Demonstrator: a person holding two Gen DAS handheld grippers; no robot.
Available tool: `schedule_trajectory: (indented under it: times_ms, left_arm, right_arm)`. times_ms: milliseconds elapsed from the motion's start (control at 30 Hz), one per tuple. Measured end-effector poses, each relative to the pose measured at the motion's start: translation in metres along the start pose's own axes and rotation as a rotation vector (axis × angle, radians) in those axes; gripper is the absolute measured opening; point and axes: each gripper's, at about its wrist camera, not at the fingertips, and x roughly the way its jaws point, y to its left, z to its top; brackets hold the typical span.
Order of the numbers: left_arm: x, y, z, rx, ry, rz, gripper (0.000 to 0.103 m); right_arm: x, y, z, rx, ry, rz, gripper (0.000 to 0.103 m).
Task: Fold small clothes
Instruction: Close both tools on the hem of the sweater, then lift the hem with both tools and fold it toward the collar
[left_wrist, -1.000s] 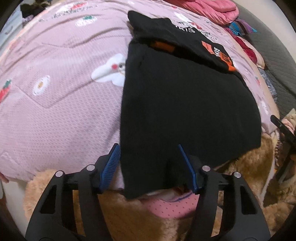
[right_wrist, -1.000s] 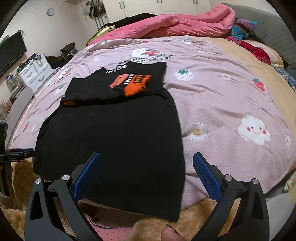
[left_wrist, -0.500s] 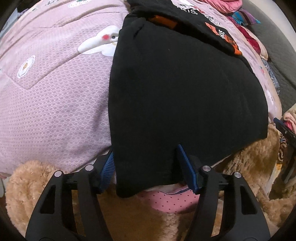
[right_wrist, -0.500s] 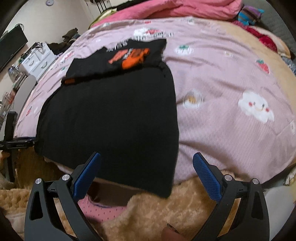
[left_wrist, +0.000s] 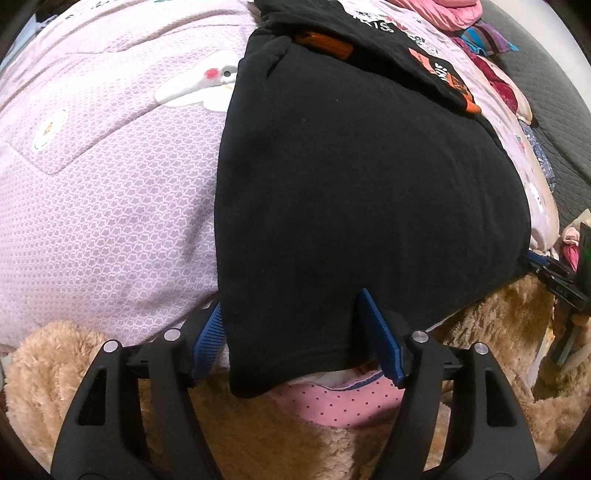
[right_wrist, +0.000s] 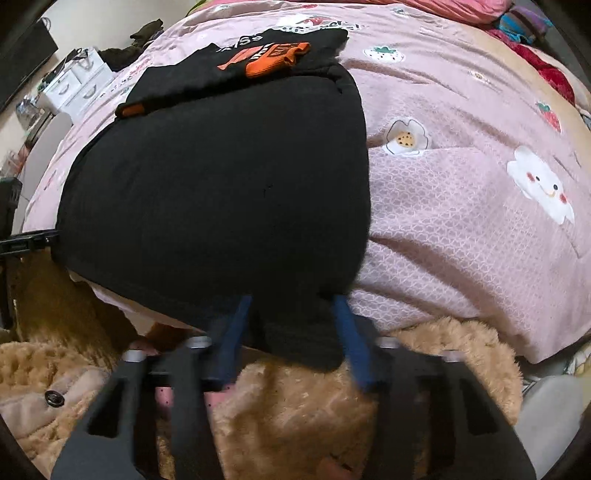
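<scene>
Jaws first: in the left wrist view my left gripper (left_wrist: 295, 332) straddles the near hem of the black garment (left_wrist: 369, 192), its jaws easing apart, with the cloth's corner lying between the blue pads (left_wrist: 380, 339) and the left pad at the cloth's side edge; I read the cloth as released, not pinched. The garment lies flat on the pink quilt (left_wrist: 103, 206), its near hem hanging over the bed's edge. A second black garment with orange print (left_wrist: 424, 70) lies folded on the far end of the first. Below the hem, a pink dotted fabric (left_wrist: 343, 402) peeks out, and tan fleece (left_wrist: 288, 443) fills the space nearer than that. The other gripper's tip shows at the garment's right corner.

In the right wrist view my right gripper (right_wrist: 295, 328) is closing on the garment's (right_wrist: 221, 199) near right corner; the blurred blue pads (right_wrist: 351, 343) flank a bunched flap of black cloth, and I cannot tell whether they press it yet. The printed garment (right_wrist: 258, 55) rests at the first one's far end. The quilt (right_wrist: 461, 221) spreads right of the garment, showing a cloud patch (right_wrist: 539, 184). White drawers (right_wrist: 77, 85) stand beyond the garment's far left corner.
</scene>
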Motion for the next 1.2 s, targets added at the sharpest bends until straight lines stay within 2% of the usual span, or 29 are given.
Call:
schedule_trajectory:
  times_ms: [67, 133, 200, 233, 333, 400, 433, 467, 533, 633, 667, 767, 833, 867, 900, 933, 1033, 1200]
  left_arm:
    - [0.0, 0.0, -0.001, 0.0, 0.0, -0.003, 0.063]
    - [0.0, 0.0, -0.001, -0.002, 0.001, -0.005, 0.065]
    - [0.001, 0.0, -0.001, 0.005, 0.004, -0.003, 0.066]
    - [0.001, -0.001, -0.002, 0.01, 0.006, 0.0, 0.067]
    - [0.002, -0.002, -0.003, 0.023, 0.018, 0.004, 0.067]
    - [0.002, -0.001, -0.002, 0.02, 0.018, 0.002, 0.067]
    - [0.002, -0.001, -0.002, 0.017, 0.018, 0.001, 0.067]
    - [0.002, -0.002, -0.001, 0.013, 0.018, -0.002, 0.067]
    - [0.001, 0.0, -0.001, 0.005, 0.019, -0.012, 0.067]
    - [0.001, 0.001, -0.001, 0.0, 0.025, -0.021, 0.067]
    - [0.001, 0.001, -0.001, 0.001, 0.025, -0.021, 0.067]
    - [-0.001, 0.005, -0.001, -0.032, 0.019, 0.001, 0.049]
    - [-0.005, 0.008, -0.001, -0.052, 0.011, -0.014, 0.028]
    - [-0.006, 0.009, -0.001, -0.056, 0.009, -0.018, 0.021]
    - [-0.007, 0.011, -0.002, -0.062, 0.005, -0.026, 0.009]
    - [-0.009, 0.012, -0.003, -0.073, -0.006, -0.043, 0.004]
    - [-0.023, 0.01, -0.003, -0.075, -0.056, -0.057, 0.002]
    - [-0.067, 0.009, 0.014, -0.085, -0.187, -0.108, 0.002]
  right_arm:
    - [-0.004, 0.0, -0.002, -0.015, -0.015, 0.003, 0.011]
    - [-0.006, -0.003, -0.003, -0.016, -0.014, 0.009, 0.011]
    - [-0.005, -0.007, -0.003, -0.01, 0.008, -0.049, 0.027]
    - [-0.004, -0.01, -0.003, 0.004, 0.021, -0.064, 0.045]
    - [-0.002, -0.006, -0.003, -0.033, 0.031, -0.045, 0.047]
    - [0.001, -0.003, -0.003, -0.042, 0.036, -0.033, 0.035]
    - [0.004, 0.0, -0.002, -0.037, 0.043, -0.008, 0.016]
    - [0.004, 0.003, 0.0, -0.037, 0.037, 0.011, 0.012]
    - [-0.006, 0.009, 0.003, -0.049, -0.013, 0.072, 0.007]
    - [-0.037, 0.013, 0.012, -0.037, -0.15, 0.206, 0.007]
    - [-0.047, 0.014, 0.016, -0.033, -0.194, 0.227, 0.007]
    - [-0.073, 0.009, 0.03, 0.005, -0.295, 0.255, 0.007]
    - [-0.084, 0.006, 0.037, 0.026, -0.347, 0.244, 0.007]
    - [-0.087, 0.004, 0.04, 0.034, -0.366, 0.24, 0.007]
    - [-0.089, 0.002, 0.044, 0.046, -0.384, 0.241, 0.007]
    - [-0.091, 0.0, 0.045, 0.056, -0.393, 0.243, 0.007]
    - [-0.094, -0.016, 0.047, 0.074, -0.408, 0.238, 0.007]
    - [-0.098, -0.017, 0.05, 0.097, -0.435, 0.222, 0.007]
